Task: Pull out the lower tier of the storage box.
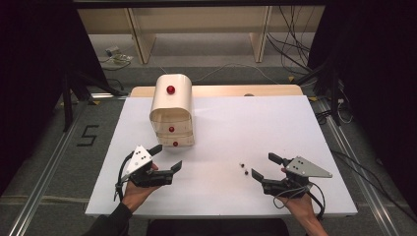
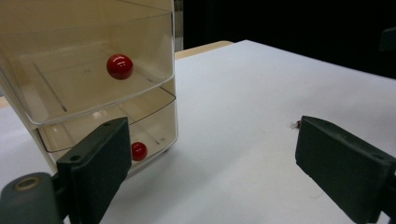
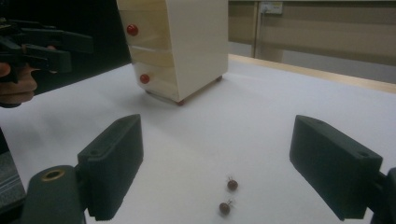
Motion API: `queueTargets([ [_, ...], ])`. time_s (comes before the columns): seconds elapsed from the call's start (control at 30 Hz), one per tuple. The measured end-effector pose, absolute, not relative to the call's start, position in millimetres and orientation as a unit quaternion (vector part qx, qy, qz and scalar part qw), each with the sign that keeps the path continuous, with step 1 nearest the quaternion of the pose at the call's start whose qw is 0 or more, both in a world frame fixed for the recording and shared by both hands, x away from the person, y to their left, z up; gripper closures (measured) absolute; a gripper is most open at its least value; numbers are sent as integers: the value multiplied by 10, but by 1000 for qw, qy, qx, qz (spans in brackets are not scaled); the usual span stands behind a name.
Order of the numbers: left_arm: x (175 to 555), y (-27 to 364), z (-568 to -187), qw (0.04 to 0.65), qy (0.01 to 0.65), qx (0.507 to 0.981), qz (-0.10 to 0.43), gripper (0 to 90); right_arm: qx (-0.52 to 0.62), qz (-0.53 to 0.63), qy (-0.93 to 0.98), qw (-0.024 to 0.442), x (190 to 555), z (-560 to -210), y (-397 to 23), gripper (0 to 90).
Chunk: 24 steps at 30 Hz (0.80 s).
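A white desk (image 1: pixel 275 123) carries a cream drawer unit (image 1: pixel 171 105) toward its far left, standing upright with its long axis vertical and its red-knobbed drawer fronts facing the person's side. The far edge of the unit sits near the desk's far edge; the wide stretch to its right lies bare. Two small dark round earrings (image 1: pixel 243 168) lie close together on the near middle of the desk, well apart from the unit. The left tool (image 1: pixel 168 157) hovers just in front of the lower drawers, jaws spread wide and holding nothing; its own view shows the lower red knob (image 2: pixel 138 151) beside one jaw. The right tool (image 1: pixel 264 166) sits near the desk's near edge, jaws wide apart and empty, with the earrings (image 3: pixel 229 196) lying between and just ahead of them.
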<state>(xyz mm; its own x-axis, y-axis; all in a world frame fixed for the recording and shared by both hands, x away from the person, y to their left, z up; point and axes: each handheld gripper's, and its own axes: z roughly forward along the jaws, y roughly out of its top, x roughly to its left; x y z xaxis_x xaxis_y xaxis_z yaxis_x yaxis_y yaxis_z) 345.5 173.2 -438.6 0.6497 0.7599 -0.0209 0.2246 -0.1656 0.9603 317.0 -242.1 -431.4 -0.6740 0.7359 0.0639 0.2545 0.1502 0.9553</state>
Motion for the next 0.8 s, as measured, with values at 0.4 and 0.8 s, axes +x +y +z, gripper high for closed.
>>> queueTargets([
  [0.4,3541,1642,-4470,515,325,744,276,115,338,555,729,214,3171,-4323,-2406,182],
  [0.8,3599,1535,-4563,455,278,769,352,152,342,553,730,211,3183,-4331,-2401,185],
])
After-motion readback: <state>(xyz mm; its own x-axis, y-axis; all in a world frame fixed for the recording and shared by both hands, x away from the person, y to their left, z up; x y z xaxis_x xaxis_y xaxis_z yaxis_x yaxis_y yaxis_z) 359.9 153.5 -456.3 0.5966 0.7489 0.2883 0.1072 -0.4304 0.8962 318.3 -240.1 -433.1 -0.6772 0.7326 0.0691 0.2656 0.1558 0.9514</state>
